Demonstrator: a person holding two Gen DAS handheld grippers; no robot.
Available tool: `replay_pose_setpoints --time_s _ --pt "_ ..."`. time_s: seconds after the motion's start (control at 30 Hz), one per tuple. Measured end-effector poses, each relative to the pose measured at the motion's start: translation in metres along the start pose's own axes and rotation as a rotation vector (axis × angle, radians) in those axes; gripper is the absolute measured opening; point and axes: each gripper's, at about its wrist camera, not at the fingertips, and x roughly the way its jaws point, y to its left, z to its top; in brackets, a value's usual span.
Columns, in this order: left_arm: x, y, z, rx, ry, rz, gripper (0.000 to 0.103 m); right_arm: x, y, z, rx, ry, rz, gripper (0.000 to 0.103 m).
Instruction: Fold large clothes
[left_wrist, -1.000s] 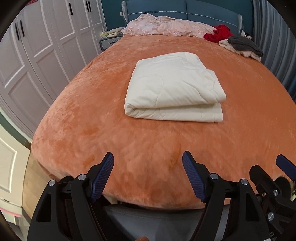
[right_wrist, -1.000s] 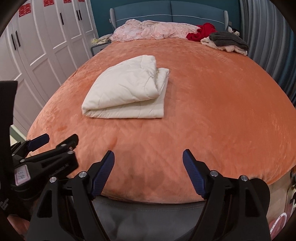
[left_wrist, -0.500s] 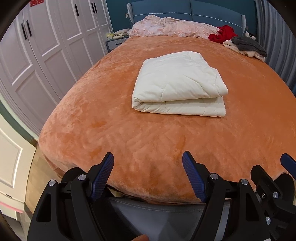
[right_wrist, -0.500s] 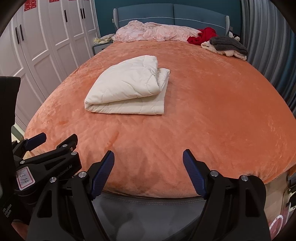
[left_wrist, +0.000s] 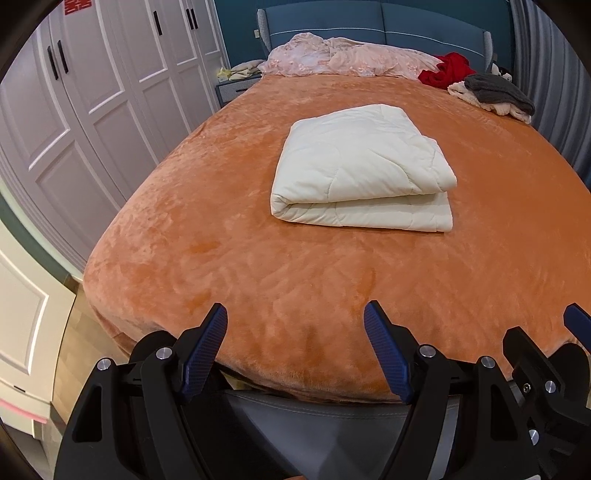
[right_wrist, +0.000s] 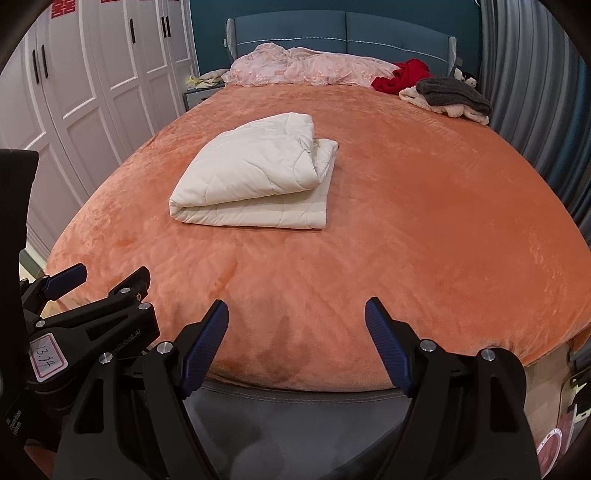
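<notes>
Cream quilt (left_wrist: 362, 170) lies folded mid-bed (left_wrist: 221, 258); both hand-held grippers (left_wrist: 295, 343) (right_wrist: 297, 339) released at foot edge

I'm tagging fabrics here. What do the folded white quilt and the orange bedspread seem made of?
Quilt: seemingly padded cotton or polyester, matte; stitched lines and puffy folded edges show. Bedspread: likely plush fleece or velvet; its short nap has a soft sheen and brushed streaks.

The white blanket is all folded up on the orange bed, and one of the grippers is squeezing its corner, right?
Not quite. The white blanket is folded on the orange bed, but neither gripper touches it. In both wrist views the left gripper and right gripper are open, back at the foot of the bed.
</notes>
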Motion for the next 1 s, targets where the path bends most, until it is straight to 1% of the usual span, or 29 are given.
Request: replay_pose_setpoints --time_s 0.73,1.0 --pt "-0.0027 -0.0012 -0.0008 0.009 -0.001 0.012 0.073 -0.0056 0.0007 -0.0012 -0.007 -0.013 -0.033 0.074" --pt "-0.0034 0.0013 -0.0009 0.014 -0.005 0.015 0.073 -0.0082 0.0074 -0.0019 -0.007 -0.018 -0.05 0.074"
